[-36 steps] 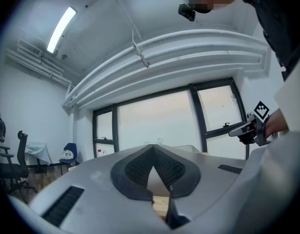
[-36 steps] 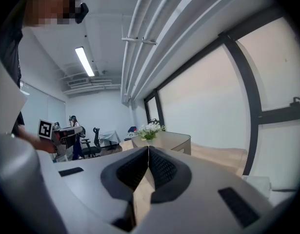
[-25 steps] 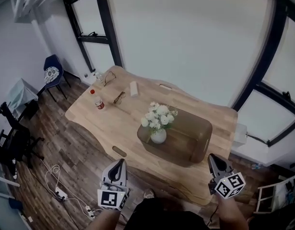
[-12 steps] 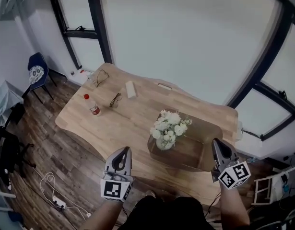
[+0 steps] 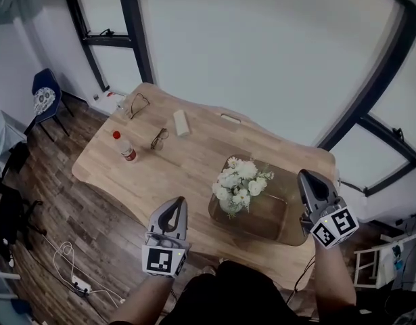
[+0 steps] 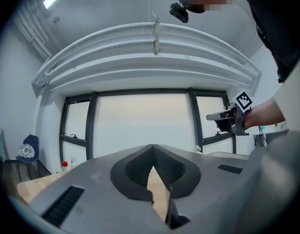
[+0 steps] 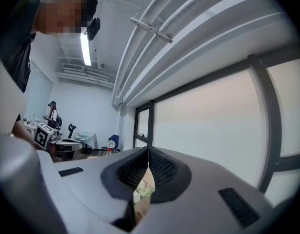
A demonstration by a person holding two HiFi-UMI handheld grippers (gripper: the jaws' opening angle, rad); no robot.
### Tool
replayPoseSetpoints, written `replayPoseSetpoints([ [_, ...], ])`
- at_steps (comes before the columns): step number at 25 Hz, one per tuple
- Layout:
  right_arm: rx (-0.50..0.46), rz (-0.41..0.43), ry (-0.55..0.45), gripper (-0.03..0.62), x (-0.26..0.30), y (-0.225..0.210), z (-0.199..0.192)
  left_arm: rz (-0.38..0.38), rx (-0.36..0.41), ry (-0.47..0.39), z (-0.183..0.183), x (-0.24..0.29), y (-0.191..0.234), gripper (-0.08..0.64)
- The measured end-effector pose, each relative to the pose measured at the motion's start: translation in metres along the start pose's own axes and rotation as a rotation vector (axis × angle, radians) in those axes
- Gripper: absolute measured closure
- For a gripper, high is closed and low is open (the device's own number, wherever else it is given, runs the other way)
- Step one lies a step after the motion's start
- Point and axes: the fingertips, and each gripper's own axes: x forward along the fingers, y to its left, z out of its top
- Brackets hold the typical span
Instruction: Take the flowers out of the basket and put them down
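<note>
A bunch of white flowers (image 5: 240, 181) stands in a small white vase (image 5: 230, 206) at the left end of a brown see-through basket (image 5: 275, 212) on the wooden table (image 5: 174, 168). My left gripper (image 5: 177, 202) is held over the table's near edge, left of the basket, with its jaws shut on nothing. My right gripper (image 5: 306, 176) hovers at the basket's right end, also shut and empty. In the right gripper view the flowers (image 7: 142, 191) show through the slit below the closed tips (image 7: 149, 150). The left gripper view shows its own closed tips (image 6: 152, 146) and the right gripper (image 6: 228, 118) far off.
A red-capped bottle (image 5: 124, 149), spectacles (image 5: 158, 139) and a white block (image 5: 181, 122) lie on the table's far left part. A blue chair (image 5: 42, 97) stands by the window. Cables (image 5: 72, 276) trail over the wooden floor at the near left.
Both grippers have come forward and up towards the table. The right one now stands beside the basket's right end. The flowers and basket have not moved on the table.
</note>
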Motion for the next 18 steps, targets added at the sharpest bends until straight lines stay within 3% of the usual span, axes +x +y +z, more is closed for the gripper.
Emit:
replayPoseSetpoints([
  [7, -0.029, 0.173, 0.008, 0.571, 0.034, 0.007, -0.039, 0.054, 0.015, 0.038, -0.009, 0.010, 0.015, 0.555],
  [18, 0.082, 0.165, 0.166, 0.571, 0.062, -0.014, -0.144, 0.112, 0.006, 0.095, -0.039, 0.027, 0.021, 0.555],
])
